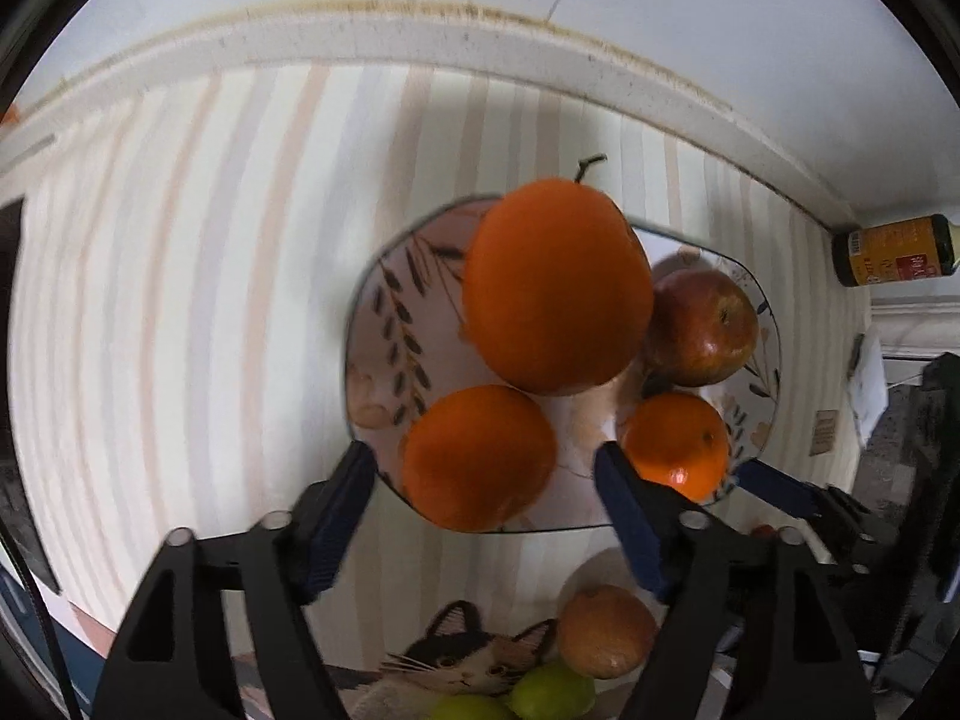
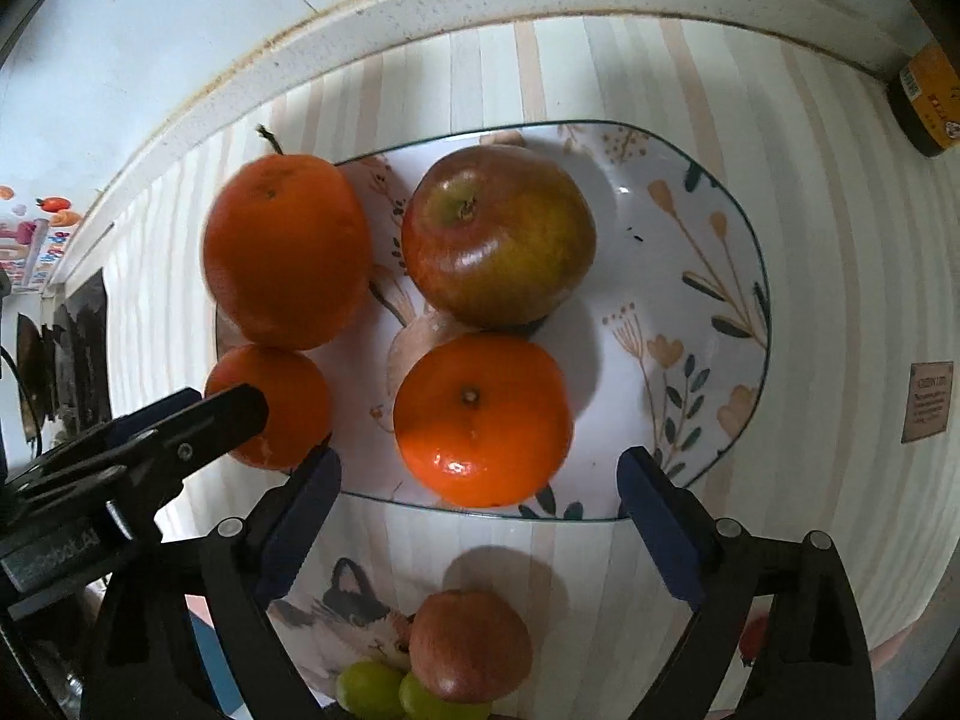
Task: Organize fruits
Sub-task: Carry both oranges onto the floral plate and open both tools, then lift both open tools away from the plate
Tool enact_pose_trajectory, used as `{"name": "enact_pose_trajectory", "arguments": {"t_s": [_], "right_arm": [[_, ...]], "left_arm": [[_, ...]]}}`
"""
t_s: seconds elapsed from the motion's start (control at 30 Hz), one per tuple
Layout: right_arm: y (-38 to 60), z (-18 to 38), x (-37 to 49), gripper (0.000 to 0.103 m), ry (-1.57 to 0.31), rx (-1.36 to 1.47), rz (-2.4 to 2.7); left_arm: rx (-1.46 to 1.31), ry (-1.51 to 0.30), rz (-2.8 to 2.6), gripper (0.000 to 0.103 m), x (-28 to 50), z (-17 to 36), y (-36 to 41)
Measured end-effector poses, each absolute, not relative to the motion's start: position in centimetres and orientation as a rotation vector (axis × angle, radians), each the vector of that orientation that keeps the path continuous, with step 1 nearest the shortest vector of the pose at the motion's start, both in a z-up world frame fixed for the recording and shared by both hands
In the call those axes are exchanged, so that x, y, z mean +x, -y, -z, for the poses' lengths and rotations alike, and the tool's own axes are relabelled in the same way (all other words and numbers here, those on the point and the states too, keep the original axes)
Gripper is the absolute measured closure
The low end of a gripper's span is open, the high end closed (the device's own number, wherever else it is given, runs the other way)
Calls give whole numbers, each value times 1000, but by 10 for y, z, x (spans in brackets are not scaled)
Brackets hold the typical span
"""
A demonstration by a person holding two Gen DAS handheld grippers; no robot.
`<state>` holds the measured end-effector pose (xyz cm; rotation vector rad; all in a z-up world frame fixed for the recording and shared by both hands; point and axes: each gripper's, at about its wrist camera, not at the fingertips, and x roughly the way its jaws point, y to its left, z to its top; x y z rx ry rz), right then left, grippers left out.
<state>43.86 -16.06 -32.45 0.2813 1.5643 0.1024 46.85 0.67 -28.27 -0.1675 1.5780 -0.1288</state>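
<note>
1. The left claw is released, its blue pads spread wide and gripping nothing; it hangs over the near left rim of the plate.
2. The right claw is also released, pads wide apart, over the near rim of the plate.
3. The plate, white with a leaf and flower print and a dark edge, lies on a striped cloth that covers the surface.
4. Four fruits sit on the plate: a big orange with a stem at the far left, an apple beside it, a mandarin just in front of the apple, and a second orange at the near left.
5. In the left view the second orange lies between the left claw's pads, with gaps on both sides.
6. In the right view the mandarin lies between the right claw's pads, untouched.
7. The left claw's tip shows in the right view, in front of the second orange.
8. Nearer the cameras, off the plate, a brownish round fruit and two green ones rest by a cat print.
9. A bottle with a yellow label stands at the far right corner by the wall.
</note>
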Motion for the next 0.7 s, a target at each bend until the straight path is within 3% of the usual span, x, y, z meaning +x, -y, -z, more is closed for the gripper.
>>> {"name": "enact_pose_trajectory", "arguments": {"t_s": [0.03,0.13,0.7], "right_arm": [[163,321,437,8,-1556,268,-92],[166,307,433,8,-1529,216,-49],[180,224,356,8,-1323,134,15]], "left_arm": [[-158,-1570,130,16,468,281,-6],[-117,-1545,111,13,466,273,-6],[-8,-1311,34,13,392,196,-10]]}}
